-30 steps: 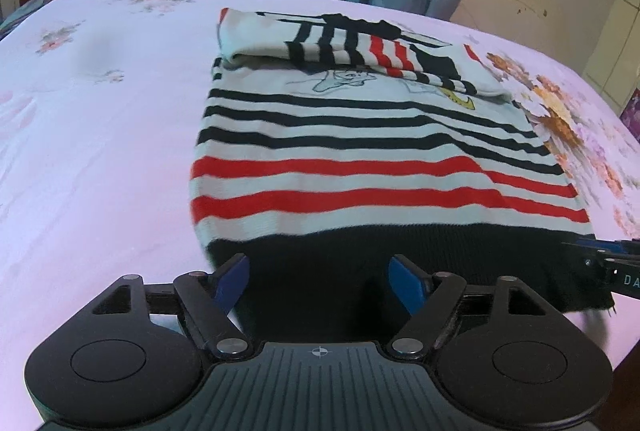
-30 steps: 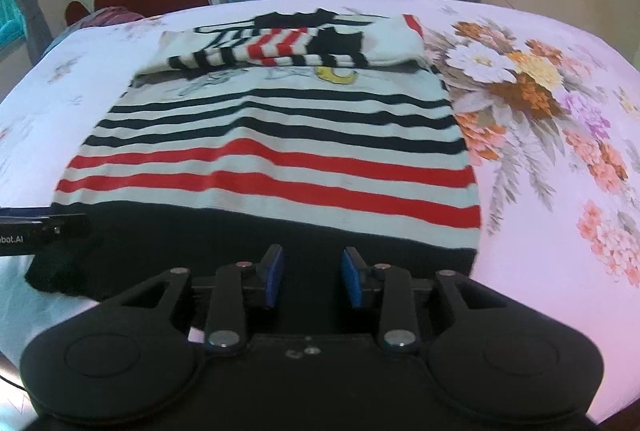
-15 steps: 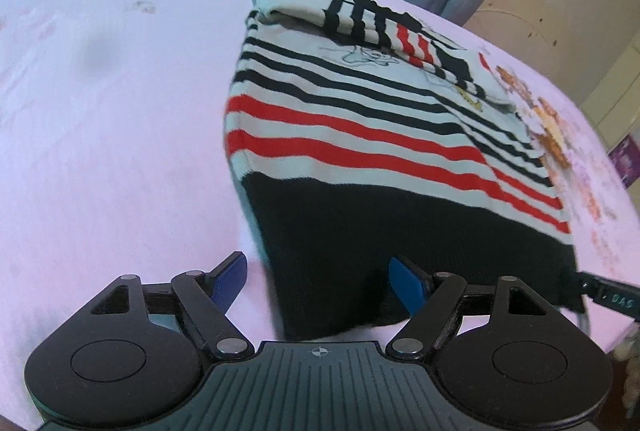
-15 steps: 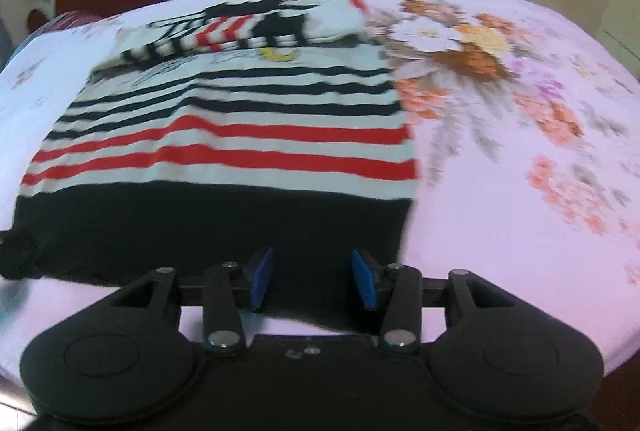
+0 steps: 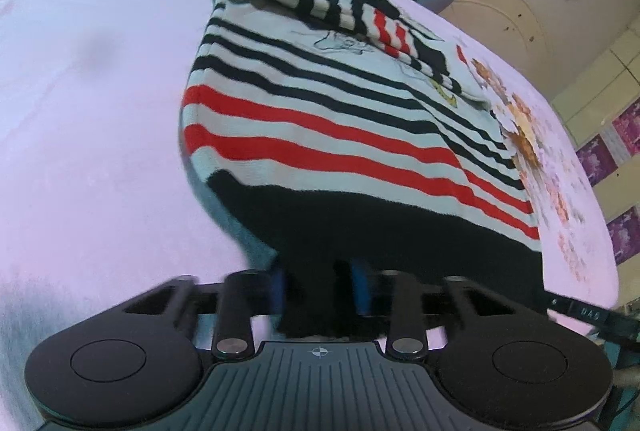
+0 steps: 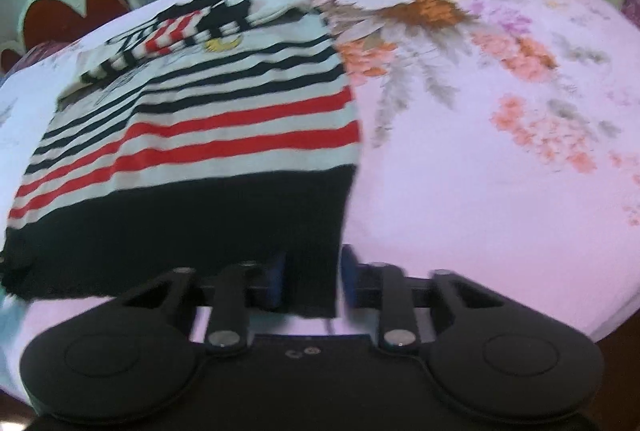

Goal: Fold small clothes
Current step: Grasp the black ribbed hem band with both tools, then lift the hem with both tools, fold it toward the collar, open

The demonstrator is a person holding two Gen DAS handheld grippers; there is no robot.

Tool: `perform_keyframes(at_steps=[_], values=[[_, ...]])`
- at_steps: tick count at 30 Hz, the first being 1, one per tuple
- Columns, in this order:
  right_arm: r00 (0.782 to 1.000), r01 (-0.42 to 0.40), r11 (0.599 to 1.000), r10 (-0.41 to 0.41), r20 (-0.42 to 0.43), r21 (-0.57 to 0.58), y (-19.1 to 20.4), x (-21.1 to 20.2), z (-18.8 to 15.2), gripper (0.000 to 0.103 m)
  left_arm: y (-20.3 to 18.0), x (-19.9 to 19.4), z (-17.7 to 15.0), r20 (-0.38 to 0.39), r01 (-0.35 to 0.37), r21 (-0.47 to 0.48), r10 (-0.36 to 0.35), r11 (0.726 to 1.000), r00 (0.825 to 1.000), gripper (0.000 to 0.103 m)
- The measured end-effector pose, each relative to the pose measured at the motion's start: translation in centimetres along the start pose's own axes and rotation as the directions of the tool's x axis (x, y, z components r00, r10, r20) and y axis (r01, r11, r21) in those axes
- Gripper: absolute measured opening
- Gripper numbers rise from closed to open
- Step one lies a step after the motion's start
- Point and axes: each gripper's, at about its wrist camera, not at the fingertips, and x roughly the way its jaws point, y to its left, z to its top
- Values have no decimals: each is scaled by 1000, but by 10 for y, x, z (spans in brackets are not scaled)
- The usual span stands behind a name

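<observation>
Both hand-held grippers [image 5: 320, 287] [image 6: 310, 281] have narrowed, closing around the striped sweater's [image 5: 340, 135] black hem.

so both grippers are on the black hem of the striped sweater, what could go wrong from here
The left gripper and right gripper are closing on the two near corners of the sweater, each catching only a narrow bit of the black hem, so a corner may slip free when lifted. The sleeves lie loosely folded across the chest and could slide off or unfold. An uneven lift could skew the fold on the bedsheet.
</observation>
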Motion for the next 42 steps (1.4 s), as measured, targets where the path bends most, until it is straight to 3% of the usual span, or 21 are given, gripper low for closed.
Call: perform_keyframes(at_steps=[3,6,15,24,31,36,42], values=[[999,-25,1000,25,-29,-17,2,2,6,11,3,0,3,-3,11,-5,-11,1000,1000,16],[997,-73,997,73,-34,5,-1,-2,13,10,0,-6,7,13,26,16,-26,1000,1000,13],[978,-187,982,187,93,-5,5,-29,61,10,-17,-30,57,149,81,50,-88,995,985,12],[941,-263,965,253,223,14,14,-26,143,9,-34,-16,133,268,101,57,-113,993,957,11],[925,-283,958,261,276,43,22,16,219,9,-36,25,211,323,81,-27,-67,996,944,11],[936,-262,962,233,263,80,24,69,267,9,-39,75,258,317,16,-44,-1,999,948,11],[959,-227,965,199,200,129,24,134,301,9,-39,126,299,281,-64,-62,79,996,956,11]])
